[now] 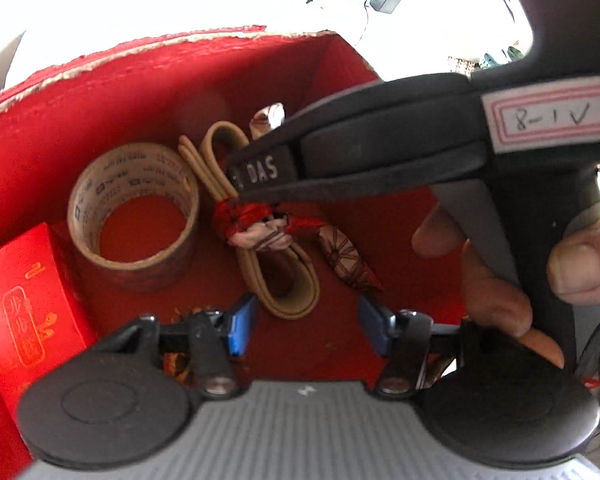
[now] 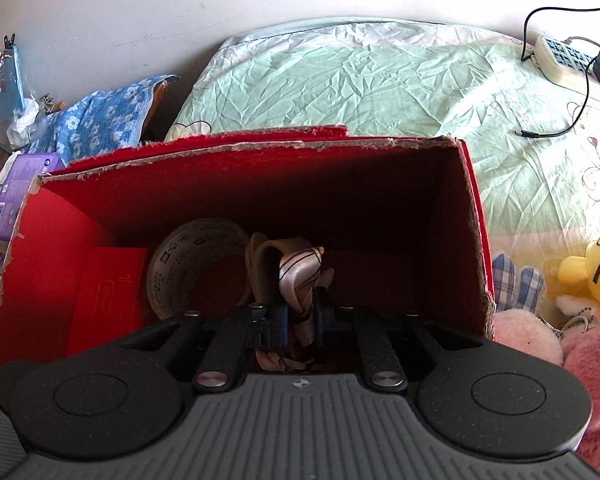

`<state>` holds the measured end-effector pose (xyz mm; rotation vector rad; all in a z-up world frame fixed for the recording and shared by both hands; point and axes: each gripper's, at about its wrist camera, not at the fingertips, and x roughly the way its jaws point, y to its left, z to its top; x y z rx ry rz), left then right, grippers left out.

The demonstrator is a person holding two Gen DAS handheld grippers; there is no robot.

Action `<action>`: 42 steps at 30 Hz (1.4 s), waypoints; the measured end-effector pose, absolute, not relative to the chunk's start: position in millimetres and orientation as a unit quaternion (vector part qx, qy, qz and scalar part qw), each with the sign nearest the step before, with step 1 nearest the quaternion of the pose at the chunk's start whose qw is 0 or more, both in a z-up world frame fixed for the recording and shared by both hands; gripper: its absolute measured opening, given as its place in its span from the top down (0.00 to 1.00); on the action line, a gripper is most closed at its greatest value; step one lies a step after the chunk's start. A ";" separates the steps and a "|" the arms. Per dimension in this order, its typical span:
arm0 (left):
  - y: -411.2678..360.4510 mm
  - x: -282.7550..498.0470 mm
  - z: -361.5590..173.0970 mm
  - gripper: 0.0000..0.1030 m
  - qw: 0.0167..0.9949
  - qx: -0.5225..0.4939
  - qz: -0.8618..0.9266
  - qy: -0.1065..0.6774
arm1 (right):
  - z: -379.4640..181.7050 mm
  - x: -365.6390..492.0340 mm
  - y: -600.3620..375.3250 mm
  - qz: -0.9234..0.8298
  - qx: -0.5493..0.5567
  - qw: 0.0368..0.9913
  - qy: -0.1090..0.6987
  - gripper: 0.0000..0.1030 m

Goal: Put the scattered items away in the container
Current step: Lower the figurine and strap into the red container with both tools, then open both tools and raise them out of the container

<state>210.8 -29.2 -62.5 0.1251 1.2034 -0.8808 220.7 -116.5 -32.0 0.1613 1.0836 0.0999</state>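
Note:
A red cardboard box (image 1: 140,80) (image 2: 260,184) stands open below both grippers. Inside lie a tape roll (image 1: 140,168) (image 2: 188,264), a small red carton (image 1: 28,300) (image 2: 104,296) and a folded tan belt (image 1: 288,300) (image 2: 260,264) tied with a patterned scarf (image 1: 260,232) (image 2: 300,272). My right gripper (image 1: 240,192) (image 2: 300,326) reaches into the box from the right, shut on the scarf at the bundle's middle. My left gripper (image 1: 308,328) hangs open above the belt's near loop, nothing between its blue pads (image 1: 242,328).
A hand (image 1: 500,292) holds the right gripper's handle. The box sits on a bed with a green sheet (image 2: 380,88). Plush toys (image 2: 592,264) lie right of the box, a blue towel (image 2: 100,116) and a purple packet (image 2: 16,188) to its left. A power strip (image 2: 560,60) lies far right.

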 end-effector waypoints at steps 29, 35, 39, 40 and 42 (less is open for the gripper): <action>-17.3 210.7 -59.0 0.32 0.769 0.078 -0.384 0.505 | -26.9 210.3 -112.3 0.031 0.063 0.860 0.506 0.76; 3.4 219.7 -56.5 0.32 0.773 0.039 -0.373 0.512 | -29.5 209.7 -109.5 0.025 0.067 0.858 0.509 0.76; 8.6 224.0 -56.2 0.32 0.776 0.030 -0.366 0.512 | -32.5 212.0 -111.0 -0.002 0.076 0.859 0.506 0.78; 7.7 223.8 -55.7 0.32 0.777 0.030 -0.366 0.512 | -32.6 212.2 -112.8 -0.009 0.086 0.860 0.502 0.79; 4.3 222.9 -54.6 0.32 0.778 0.033 -0.367 0.509 | -34.4 212.8 -111.7 -0.007 0.094 0.857 0.507 0.78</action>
